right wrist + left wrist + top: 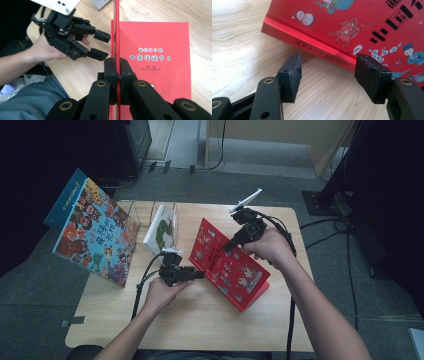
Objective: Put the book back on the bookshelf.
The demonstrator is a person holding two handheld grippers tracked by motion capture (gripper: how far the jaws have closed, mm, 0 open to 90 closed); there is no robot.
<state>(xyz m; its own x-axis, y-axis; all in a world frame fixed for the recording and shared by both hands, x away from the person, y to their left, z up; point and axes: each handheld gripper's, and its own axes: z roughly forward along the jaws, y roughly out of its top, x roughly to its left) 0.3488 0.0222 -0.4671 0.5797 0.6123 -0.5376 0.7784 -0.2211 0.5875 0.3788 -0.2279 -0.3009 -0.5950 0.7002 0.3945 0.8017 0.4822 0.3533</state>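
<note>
- On the floor off the bench's left edge, a large blue picture book [92, 230] stands propped against a clear rack [137, 212] at the far-left corner; it is well apart from both grippers.
- Just right of the rack, a white book with a green cover drawing [162, 229] stands tilted near the far edge.
- The left gripper [196, 274] sits near the middle of the bench, pointing right at the red book [227, 262]. Its jaws stand spread with nothing between them; in the left gripper view the book's spine edge [312, 42] lies just beyond the pad tips, not touching them.
- The red book lies right of centre on the bench, its front cover lifted up from the spine side; the red title page [155, 57] lies flat beneath.
- The right gripper [117, 72], reaching down from the far side, has its jaws pressed together on the raised cover's edge, which runs upright between the pads.
</note>
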